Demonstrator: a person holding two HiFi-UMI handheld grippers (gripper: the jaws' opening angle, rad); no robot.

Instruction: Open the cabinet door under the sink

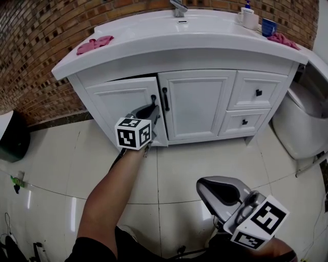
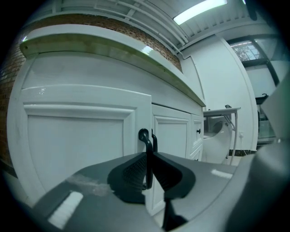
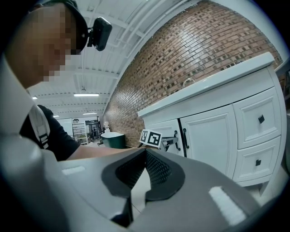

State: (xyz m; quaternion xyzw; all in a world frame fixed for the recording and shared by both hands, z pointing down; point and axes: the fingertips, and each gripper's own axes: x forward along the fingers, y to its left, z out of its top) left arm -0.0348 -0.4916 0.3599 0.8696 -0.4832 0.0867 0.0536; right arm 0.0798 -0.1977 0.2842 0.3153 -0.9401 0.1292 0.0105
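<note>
The white vanity (image 1: 220, 51) under the sink has two cabinet doors. The left door (image 1: 118, 102) stands slightly ajar, its right edge swung out from the frame. My left gripper (image 1: 149, 113) is shut on that door's black vertical handle (image 2: 145, 138), which runs between the two ribbed pads (image 2: 133, 170) in the left gripper view. The right door (image 1: 197, 105) is closed, and its own black handle (image 1: 165, 99) sits just beside the gripped one. My right gripper (image 1: 207, 188) hangs low over the floor at the bottom right, shut with nothing in it (image 3: 146, 153).
Two drawers (image 1: 256, 93) with black knobs are to the right of the doors. A white toilet (image 1: 300, 123) stands further right. Pink cloths (image 1: 95, 43), a blue cup (image 1: 268, 26) and a faucet (image 1: 178, 7) are on the counter. A dark bin (image 1: 13, 135) sits at the left by the brick wall.
</note>
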